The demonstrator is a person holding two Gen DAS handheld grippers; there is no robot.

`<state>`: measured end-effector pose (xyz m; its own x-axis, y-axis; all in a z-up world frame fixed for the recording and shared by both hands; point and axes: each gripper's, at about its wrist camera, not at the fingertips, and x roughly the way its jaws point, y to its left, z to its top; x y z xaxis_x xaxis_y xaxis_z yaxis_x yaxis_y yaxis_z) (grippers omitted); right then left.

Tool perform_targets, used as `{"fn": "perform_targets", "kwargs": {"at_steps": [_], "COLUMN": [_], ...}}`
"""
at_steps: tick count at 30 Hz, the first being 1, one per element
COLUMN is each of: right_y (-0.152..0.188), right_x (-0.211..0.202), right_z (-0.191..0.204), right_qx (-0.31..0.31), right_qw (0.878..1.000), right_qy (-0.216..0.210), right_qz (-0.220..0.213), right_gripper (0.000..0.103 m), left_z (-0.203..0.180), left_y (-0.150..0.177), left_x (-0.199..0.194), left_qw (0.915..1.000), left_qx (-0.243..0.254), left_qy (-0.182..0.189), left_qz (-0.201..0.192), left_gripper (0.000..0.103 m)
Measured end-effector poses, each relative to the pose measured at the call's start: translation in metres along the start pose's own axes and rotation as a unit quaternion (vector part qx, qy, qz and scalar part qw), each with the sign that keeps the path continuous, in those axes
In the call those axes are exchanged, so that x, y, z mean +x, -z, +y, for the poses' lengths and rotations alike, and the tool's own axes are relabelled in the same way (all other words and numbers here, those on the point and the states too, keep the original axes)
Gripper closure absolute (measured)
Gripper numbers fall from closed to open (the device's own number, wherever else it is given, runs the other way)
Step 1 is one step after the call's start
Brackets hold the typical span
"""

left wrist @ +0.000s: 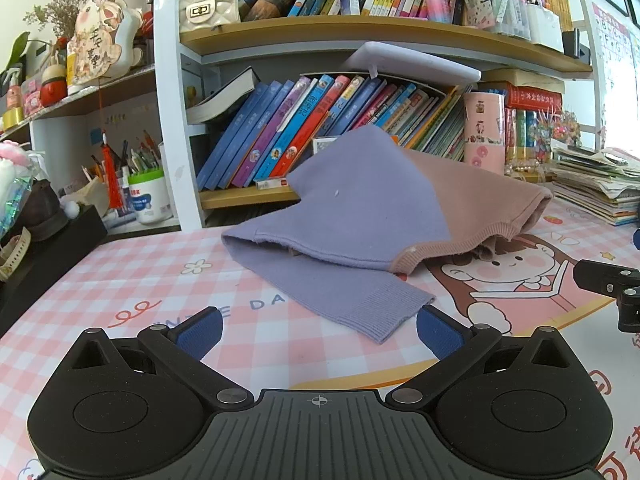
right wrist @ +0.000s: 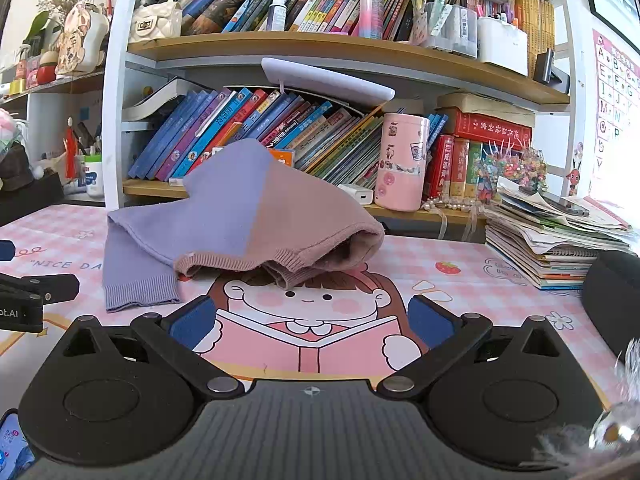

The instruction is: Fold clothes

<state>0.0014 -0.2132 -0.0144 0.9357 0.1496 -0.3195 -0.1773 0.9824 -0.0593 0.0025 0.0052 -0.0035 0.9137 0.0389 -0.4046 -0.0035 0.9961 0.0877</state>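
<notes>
1 sweater [left wrist: 360,208] lies on the desk [left wrist: 120,280], heaped rather than flat, in 2 colours: lilac over the 9 o'clock part and dusty pink over the 3 o'clock part, meeting along a straight seam. Its middle rises to a peak in front of the books. 1 lilac sleeve [left wrist: 348,300] runs out toward 6 o'clock, ending in a ribbed cuff that lies flat on the desk. The pink ribbed hem curls open at 3 o'clock, showing the fuzzy inside. In the right wrist view the sweater [right wrist: 240,216] sits at 11 o'clock of the cartoon girl printed on the pink checked desk mat [right wrist: 460,280].

2 hand-held grippers are in view. The left hand-held gripper [left wrist: 319,330] has its 2 blue pads spread wide, with the sleeve cuff lying between and just ahead of them, held by neither. The right hand-held gripper [right wrist: 312,322] is likewise spread wide, above the mat, apart from the sweater.

Beyond, at 12 o'clock, 1 bookshelf [right wrist: 320,46] holds rows of leaning books. 1 pink cylinder tin [right wrist: 402,160] stands at 1 o'clock, and 1 stack of papers and notebooks [right wrist: 552,248] sits at 3 o'clock.
</notes>
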Motion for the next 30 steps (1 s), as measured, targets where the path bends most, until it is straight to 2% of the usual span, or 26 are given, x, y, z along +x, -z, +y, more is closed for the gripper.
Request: {"fn": "perform_targets", "kwargs": {"at_steps": [30], "right_y": [0.0001], "right_x": [0.0009], "right_z": [0.0002], "right_qx": [-0.001], "right_qw": [1.000], "right_qy": [-0.002], "right_qz": [0.006], "right_gripper": [0.000], "left_z": [-0.0026], "left_y": [-0.0018], "left_x": [-0.0007], "left_qw": [1.0000], "left_qx": [-0.001], "left_qy": [-0.003], "left_qz": [0.002], "left_gripper": [0.000]}}
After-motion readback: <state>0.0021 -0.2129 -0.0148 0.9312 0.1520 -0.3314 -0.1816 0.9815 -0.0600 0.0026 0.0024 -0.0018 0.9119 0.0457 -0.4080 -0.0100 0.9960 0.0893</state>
